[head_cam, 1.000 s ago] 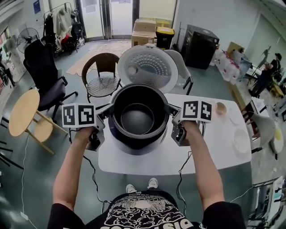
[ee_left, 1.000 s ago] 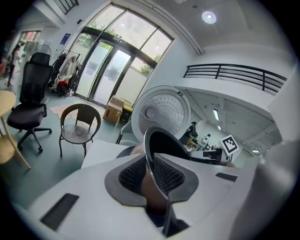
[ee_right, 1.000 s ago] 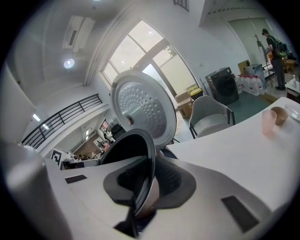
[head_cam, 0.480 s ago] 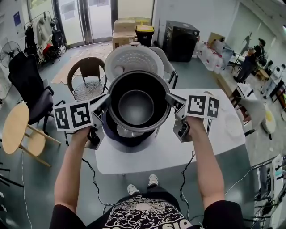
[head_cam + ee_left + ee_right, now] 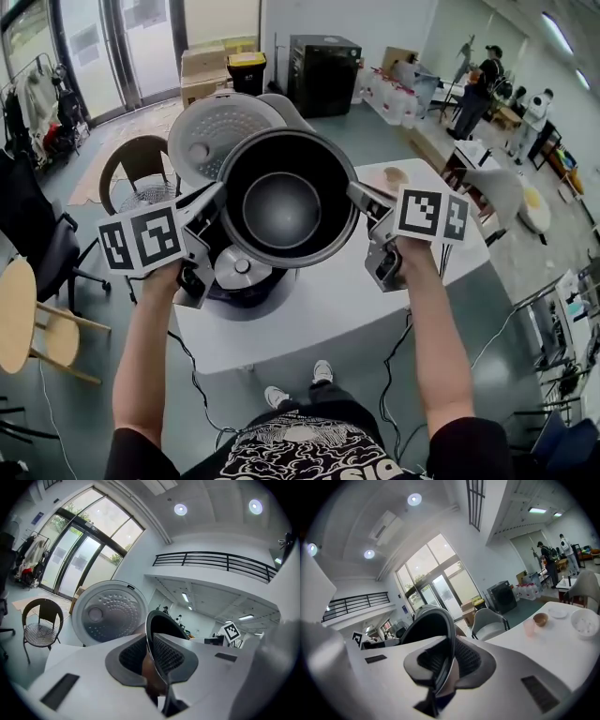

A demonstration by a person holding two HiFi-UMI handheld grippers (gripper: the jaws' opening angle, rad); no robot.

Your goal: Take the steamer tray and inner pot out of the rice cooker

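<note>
The inner pot (image 5: 281, 202) hangs in the air between the two grippers. It looks clear of the rice cooker (image 5: 234, 274), whose bare heating plate shows below it to the near left, with the open lid (image 5: 211, 131) standing behind. The left gripper (image 5: 219, 194) has its fingers (image 5: 171, 654) nearly together, clamped on the thin rim at the pot's left. The right gripper (image 5: 356, 194) pinches the rim on the opposite side in the same way, with the metal edge running straight between its ribbed pads. As I judge it, the step in hand is carrying the pot away and setting it down. The hold is only two narrow pinches on a smooth lip, so the grip should not be eased at all until the base rests on the table (image 5: 319, 305). Both hands should travel at the same height and pace so that the rim does not twist or slide through the pads. A good landing place seems to be the bare stretch of table to the right of the cooker. It is nearer than the small bowl (image 5: 541, 619) and cup (image 5: 528, 627) at the far right, and away from the lid. Lower the pot flat, let it settle, then open both sides together. I cannot pick out the steamer tray in any view.
</note>
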